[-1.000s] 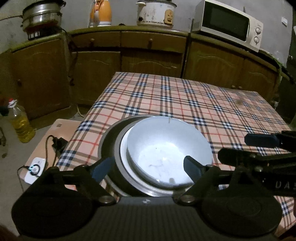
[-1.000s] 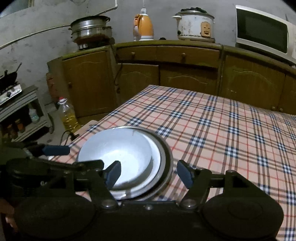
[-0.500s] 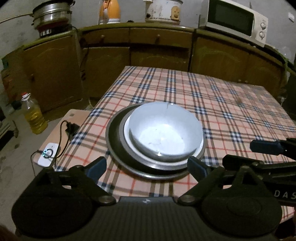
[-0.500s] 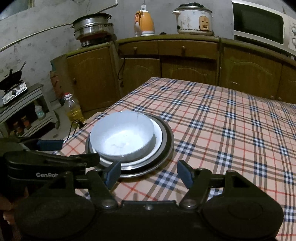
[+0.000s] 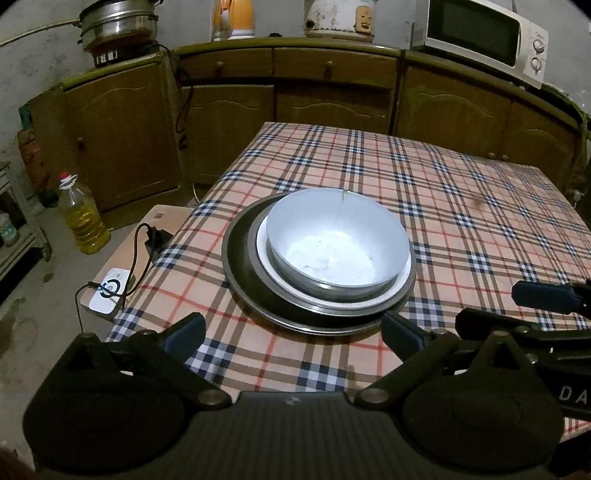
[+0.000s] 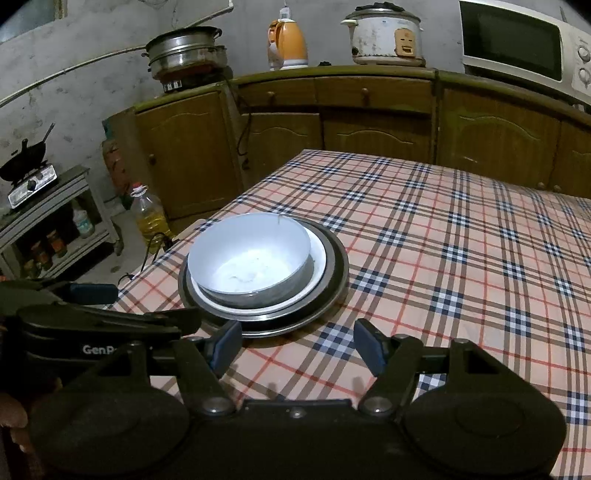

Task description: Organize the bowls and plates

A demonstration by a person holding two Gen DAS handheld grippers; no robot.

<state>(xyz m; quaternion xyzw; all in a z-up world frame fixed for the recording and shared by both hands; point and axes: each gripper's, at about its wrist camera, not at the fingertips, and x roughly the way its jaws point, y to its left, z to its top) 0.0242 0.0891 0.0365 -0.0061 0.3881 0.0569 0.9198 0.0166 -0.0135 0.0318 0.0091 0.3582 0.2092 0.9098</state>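
Observation:
A white bowl (image 5: pixel 338 240) (image 6: pixel 251 254) sits upright in a white plate (image 5: pixel 263 247) (image 6: pixel 319 254), which rests on a wide dark metal plate (image 5: pixel 240 266) (image 6: pixel 338 266). This stack stands near the left edge of the checked table. My left gripper (image 5: pixel 291 332) hovers just short of the stack, its jaws opening wide with nothing between them. My right gripper (image 6: pixel 297 341) is open and empty, also short of the stack, beside the left one. One of its fingers (image 5: pixel 546 295) shows at the right of the left wrist view.
The checked tablecloth (image 5: pixel 461 206) stretches right and back from the stack. Off the left edge are a low stool with a white charger (image 5: pixel 110 291) and an oil bottle (image 5: pixel 83 221) on the floor. Brown cabinets (image 5: pixel 332 99) carry a microwave (image 5: pixel 480 33), rice cooker and kettle.
Both grippers drew back from the stack, which now lies farther ahead. The left jaws, earlier at the bowl's sides, spread wider. The bowl stayed on the plates.

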